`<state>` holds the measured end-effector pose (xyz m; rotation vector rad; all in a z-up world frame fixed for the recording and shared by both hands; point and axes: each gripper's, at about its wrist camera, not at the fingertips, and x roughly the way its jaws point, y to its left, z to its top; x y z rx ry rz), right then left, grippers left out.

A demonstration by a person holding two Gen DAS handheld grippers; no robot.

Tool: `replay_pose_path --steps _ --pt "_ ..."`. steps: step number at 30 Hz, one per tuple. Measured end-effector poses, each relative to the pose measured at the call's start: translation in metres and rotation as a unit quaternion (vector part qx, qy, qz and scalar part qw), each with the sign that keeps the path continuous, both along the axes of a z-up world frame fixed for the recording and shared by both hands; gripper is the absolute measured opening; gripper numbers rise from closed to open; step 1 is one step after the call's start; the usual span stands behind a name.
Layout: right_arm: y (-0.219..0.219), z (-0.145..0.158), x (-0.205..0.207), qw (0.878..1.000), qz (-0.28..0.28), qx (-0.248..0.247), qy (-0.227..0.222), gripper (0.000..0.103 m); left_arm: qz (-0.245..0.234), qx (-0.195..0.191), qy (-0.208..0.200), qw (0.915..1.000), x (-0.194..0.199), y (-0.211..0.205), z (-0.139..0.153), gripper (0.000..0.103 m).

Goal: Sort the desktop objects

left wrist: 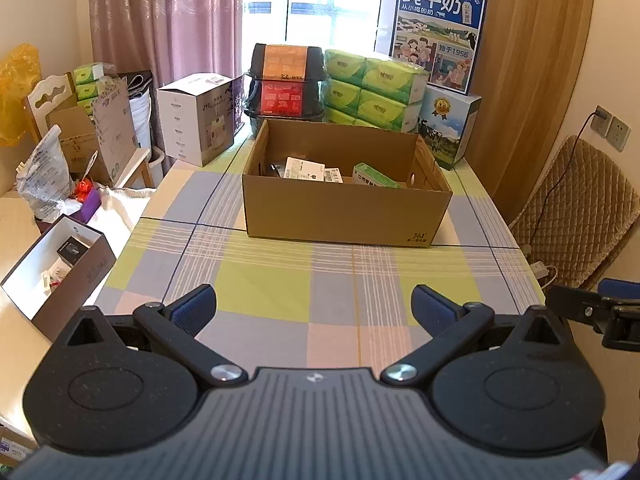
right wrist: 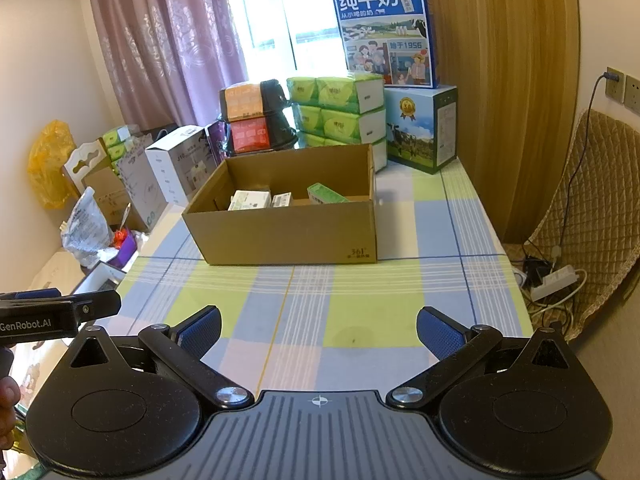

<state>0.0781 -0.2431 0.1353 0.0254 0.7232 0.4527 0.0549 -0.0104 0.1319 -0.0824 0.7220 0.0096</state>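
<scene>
An open cardboard box (left wrist: 344, 216) (right wrist: 288, 232) stands in the middle of the checked tablecloth (left wrist: 280, 280) (right wrist: 360, 292). Inside it lie a white packet (left wrist: 304, 169) (right wrist: 249, 200), a small labelled packet (left wrist: 334, 175) (right wrist: 282, 199) and a green carton (left wrist: 374, 176) (right wrist: 326, 194). My left gripper (left wrist: 314, 306) hangs open over the near end of the table, nothing between its blue pads. My right gripper (right wrist: 320, 330) is open too, level with it and to its right. Each gripper shows at the edge of the other's view.
Behind the box stand a white appliance box (left wrist: 198, 118), stacked black food trays (left wrist: 286, 82), green tissue packs (left wrist: 372, 88) and milk cartons (left wrist: 438, 36). A padded chair (left wrist: 576, 208) and a power strip (right wrist: 554, 280) are right of the table. Left are boxes, bags and an open white box (left wrist: 52, 264).
</scene>
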Motion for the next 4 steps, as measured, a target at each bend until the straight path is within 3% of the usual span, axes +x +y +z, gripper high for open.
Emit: replay_pose_path --steps 4 --pt "-0.0001 -0.0019 0.0005 1.0 -0.001 -0.002 0.002 0.101 0.004 -0.004 -0.002 1.0 0.0003 0.0022 0.0003 0.102"
